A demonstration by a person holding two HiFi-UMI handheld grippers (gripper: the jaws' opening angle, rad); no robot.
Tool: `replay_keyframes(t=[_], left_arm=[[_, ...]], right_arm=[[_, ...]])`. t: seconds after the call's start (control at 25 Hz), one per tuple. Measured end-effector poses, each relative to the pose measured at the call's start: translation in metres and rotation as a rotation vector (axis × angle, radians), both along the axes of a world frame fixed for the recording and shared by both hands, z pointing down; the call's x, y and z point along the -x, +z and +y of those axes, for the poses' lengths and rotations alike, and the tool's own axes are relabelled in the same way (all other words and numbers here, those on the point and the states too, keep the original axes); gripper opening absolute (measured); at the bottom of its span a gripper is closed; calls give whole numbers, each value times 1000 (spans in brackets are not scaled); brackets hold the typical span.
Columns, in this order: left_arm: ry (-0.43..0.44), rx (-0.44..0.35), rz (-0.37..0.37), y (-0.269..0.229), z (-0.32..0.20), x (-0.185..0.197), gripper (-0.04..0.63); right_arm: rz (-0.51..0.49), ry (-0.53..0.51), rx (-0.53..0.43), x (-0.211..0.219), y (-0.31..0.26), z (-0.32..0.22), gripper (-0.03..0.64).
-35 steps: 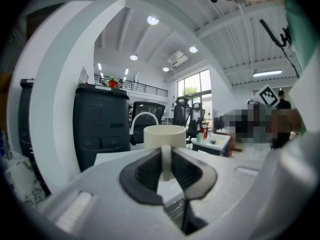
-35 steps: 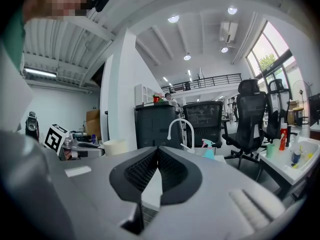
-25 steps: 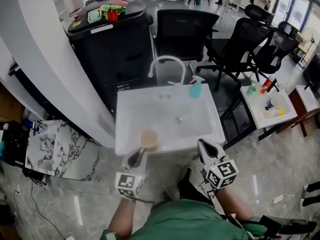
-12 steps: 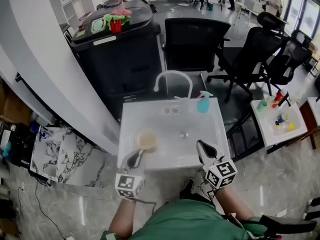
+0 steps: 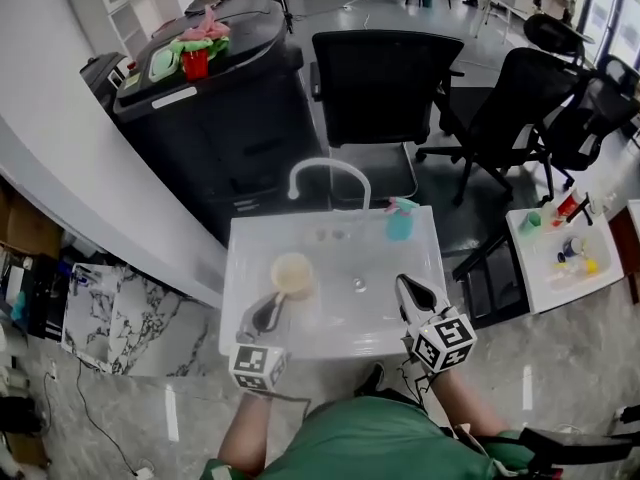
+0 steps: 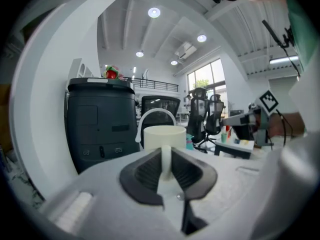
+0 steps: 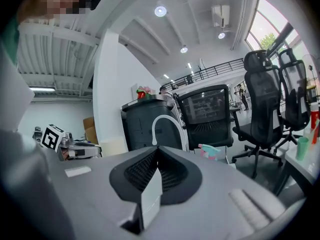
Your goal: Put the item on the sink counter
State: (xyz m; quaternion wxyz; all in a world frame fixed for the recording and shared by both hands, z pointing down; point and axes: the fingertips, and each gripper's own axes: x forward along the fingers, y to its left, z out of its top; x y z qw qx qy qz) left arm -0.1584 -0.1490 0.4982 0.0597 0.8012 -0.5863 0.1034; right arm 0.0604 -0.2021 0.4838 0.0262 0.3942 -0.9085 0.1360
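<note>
A cream mug hangs over the left part of the white sink. My left gripper is shut on its handle. In the left gripper view the mug stands upright just beyond the jaws, and the handle is pinched between the black pads of the left gripper. My right gripper is over the sink's front right part, shut, with nothing in it. Its pads meet at the tip of the right gripper in the right gripper view.
A white curved faucet and a teal spray bottle stand at the sink's back edge. Behind is a black cabinet, then office chairs. A small white table with bottles stands at the right, a marble slab at the left.
Both grippers have moved forward over the sink. The mug, first at the front rim, now hangs further in over the basin's left side.
</note>
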Motion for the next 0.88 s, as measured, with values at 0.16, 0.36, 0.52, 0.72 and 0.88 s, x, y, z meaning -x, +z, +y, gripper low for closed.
replay_keyframes(t=[0.16, 0.36, 0.52, 0.72, 0.88], left_arm=[[-12, 14, -20, 3, -22, -9, 40], [-13, 29, -46, 12, -48, -13, 40], [5, 57, -47, 21, -67, -10, 40], [48, 78, -41, 44, -100, -4, 40], [74, 93, -32, 64, -123, 10, 40]], right_arm=[[-7, -10, 5, -13, 5, -26, 2], [-9, 1, 27, -24, 15, -52, 2], [0, 13, 59, -21, 28, -61, 2], [16, 51, 74, -17, 37, -78, 2], [41, 73, 100, -3, 52, -86, 2]])
